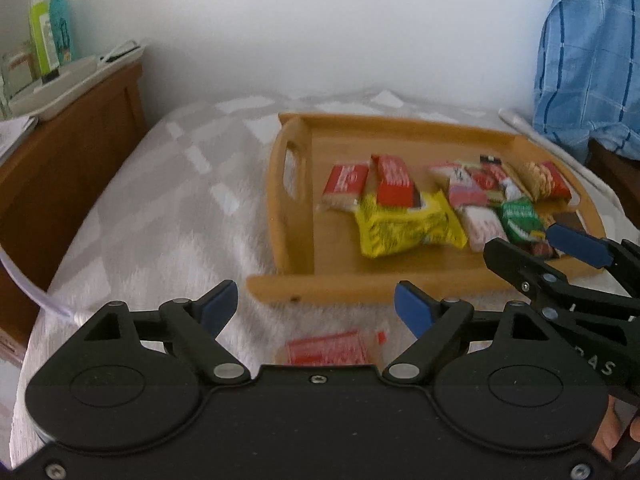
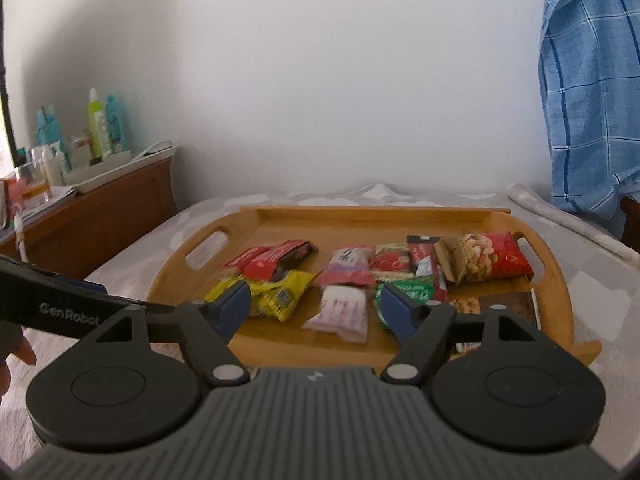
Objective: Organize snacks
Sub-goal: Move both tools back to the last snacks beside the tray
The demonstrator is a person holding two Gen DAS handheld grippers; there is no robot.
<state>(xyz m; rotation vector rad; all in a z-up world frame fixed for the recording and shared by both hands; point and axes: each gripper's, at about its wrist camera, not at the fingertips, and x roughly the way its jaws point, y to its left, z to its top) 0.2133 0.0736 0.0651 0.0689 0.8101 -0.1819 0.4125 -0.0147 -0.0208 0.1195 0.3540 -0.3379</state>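
Now both claws spread, empty: left claw (image 1: 316,308) over stray red packet (image 1: 328,351) on bed; I judged centering, then pinching midsection, best, then moving to wooden tray (image 1: 292,224); right claw (image 2: 314,307) waited.

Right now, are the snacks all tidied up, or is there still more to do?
Mostly done: nearly all the snacks, like the yellow packet and the green packet, lie in the wooden tray, though jumbled. Nothing is in hand: the left gripper and right gripper are both open and empty. Left to do: one red packet lies on the blanket outside the tray.
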